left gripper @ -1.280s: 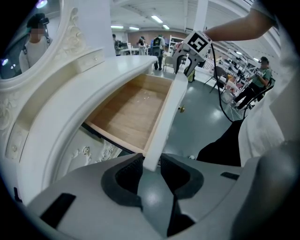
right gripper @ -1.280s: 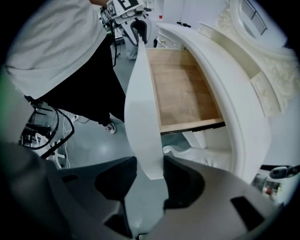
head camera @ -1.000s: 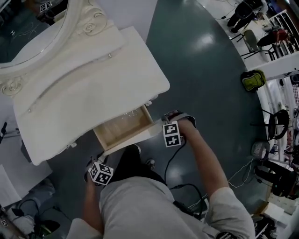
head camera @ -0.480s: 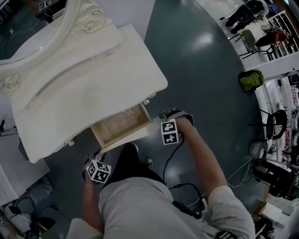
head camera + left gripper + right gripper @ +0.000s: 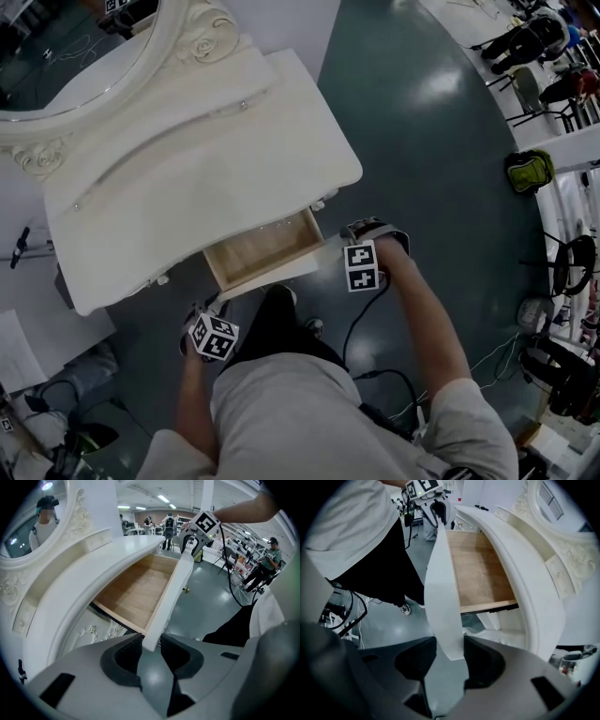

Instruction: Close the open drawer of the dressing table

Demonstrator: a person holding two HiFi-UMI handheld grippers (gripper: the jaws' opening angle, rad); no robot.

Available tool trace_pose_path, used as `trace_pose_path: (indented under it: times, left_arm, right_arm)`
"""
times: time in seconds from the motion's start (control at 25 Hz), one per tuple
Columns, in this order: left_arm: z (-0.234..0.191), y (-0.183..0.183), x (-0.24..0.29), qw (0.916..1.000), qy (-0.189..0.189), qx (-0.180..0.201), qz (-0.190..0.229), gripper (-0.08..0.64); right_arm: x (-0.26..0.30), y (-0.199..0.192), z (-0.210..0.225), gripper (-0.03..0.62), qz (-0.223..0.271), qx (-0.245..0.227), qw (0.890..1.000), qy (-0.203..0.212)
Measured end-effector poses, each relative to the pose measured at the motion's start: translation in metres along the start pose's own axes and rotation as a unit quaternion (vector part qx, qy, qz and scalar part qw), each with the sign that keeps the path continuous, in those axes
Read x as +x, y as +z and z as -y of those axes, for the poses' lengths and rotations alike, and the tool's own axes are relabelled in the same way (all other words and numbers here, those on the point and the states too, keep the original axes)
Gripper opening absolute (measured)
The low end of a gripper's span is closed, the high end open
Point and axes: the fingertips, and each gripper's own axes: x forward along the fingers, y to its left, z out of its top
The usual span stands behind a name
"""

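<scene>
The white dressing table [image 5: 187,178] has one drawer [image 5: 262,248] pulled out, and its bare wooden bottom [image 5: 133,590] shows. My left gripper [image 5: 208,309] holds the left end of the white drawer front [image 5: 281,274], and my right gripper [image 5: 349,246] holds the right end. In the left gripper view the panel's end [image 5: 171,592] sits between the jaws of my left gripper [image 5: 151,644], touching both pads, and the right gripper [image 5: 192,543] shows at the far end. The right gripper view mirrors this: my right gripper [image 5: 450,656] is shut on the panel [image 5: 440,583], with the left gripper [image 5: 436,510] beyond.
An oval mirror [image 5: 66,56] in an ornate frame stands on the table's back. The person's legs and shoes [image 5: 281,319] are right in front of the drawer. Cables [image 5: 375,375] lie on the dark floor, and bags [image 5: 528,171] and chairs stand at the right.
</scene>
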Motion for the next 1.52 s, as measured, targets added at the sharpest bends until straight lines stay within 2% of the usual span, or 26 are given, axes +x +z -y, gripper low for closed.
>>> trace_pose_path:
  times: [0.72, 1.52]
  left_arm:
    - [-0.018, 0.009, 0.006, 0.9992, 0.014, -0.028, -0.023, 0.127]
    - [-0.036, 0.015, 0.01, 0.9989, 0.024, -0.033, -0.025, 0.129]
  right_arm:
    - [0.003, 0.002, 0.023, 0.187, 0.024, -0.006, 1.0, -0.011]
    - [0.005, 0.006, 0.041, 0.192, 0.029, 0.003, 0.999, -0.024]
